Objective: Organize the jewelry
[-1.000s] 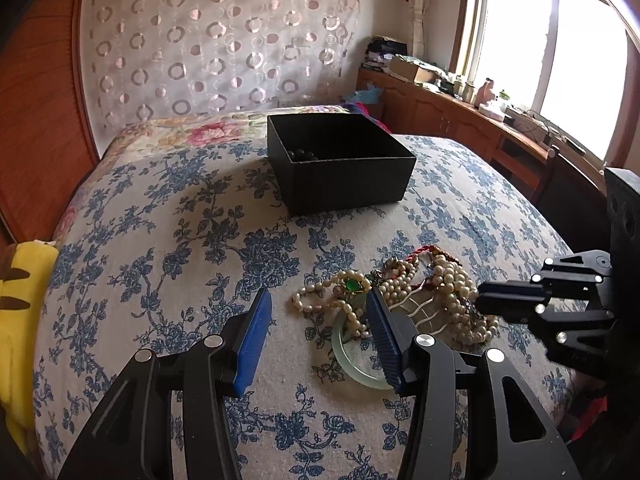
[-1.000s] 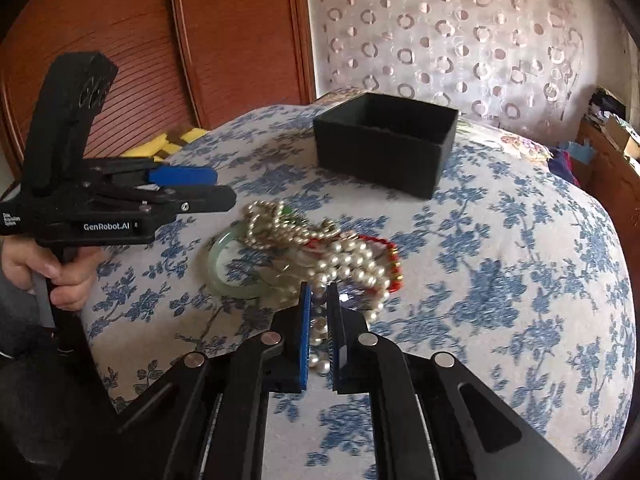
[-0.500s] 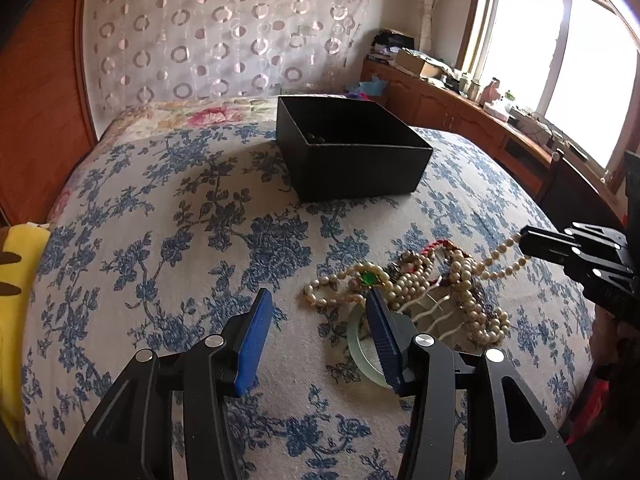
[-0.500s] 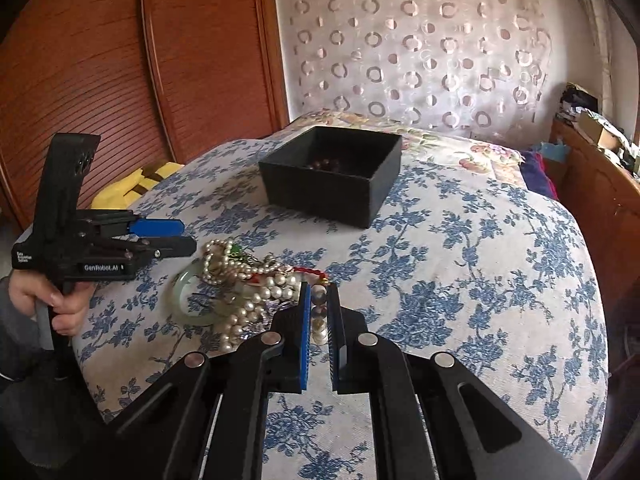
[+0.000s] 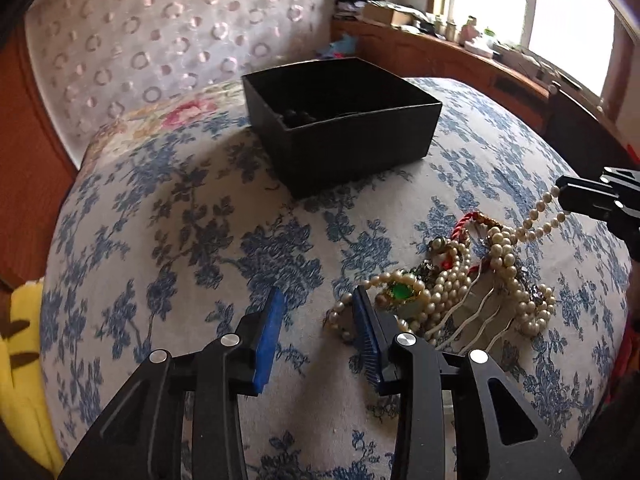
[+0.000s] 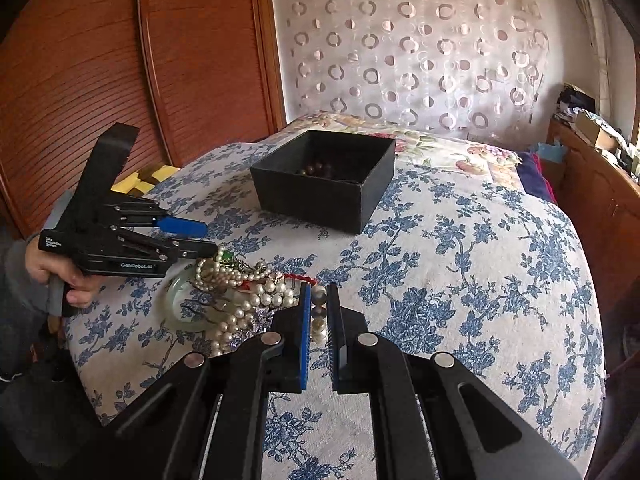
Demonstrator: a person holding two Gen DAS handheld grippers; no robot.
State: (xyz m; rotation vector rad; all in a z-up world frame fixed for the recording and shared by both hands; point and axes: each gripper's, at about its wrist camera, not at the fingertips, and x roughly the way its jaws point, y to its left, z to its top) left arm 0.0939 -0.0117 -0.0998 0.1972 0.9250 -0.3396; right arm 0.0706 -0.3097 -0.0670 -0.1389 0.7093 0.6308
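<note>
One pearl strand (image 6: 319, 312) is pinched in the right hand-held gripper (image 6: 319, 322), lifting from the pile (image 5: 460, 292); next, carry it to the black box (image 6: 324, 178) while the left hand-held gripper (image 5: 318, 322) hangs open.

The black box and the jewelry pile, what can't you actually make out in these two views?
- Black box contents: left wrist view, near wall hides the floor; only a few dark beads show in the right wrist view.
- Jade bangle: right wrist view, pearls cover its far side.
- Pearl strand: where it ends in the pile is tangled.
- Right gripper: body cut off by the frame edge.
</note>
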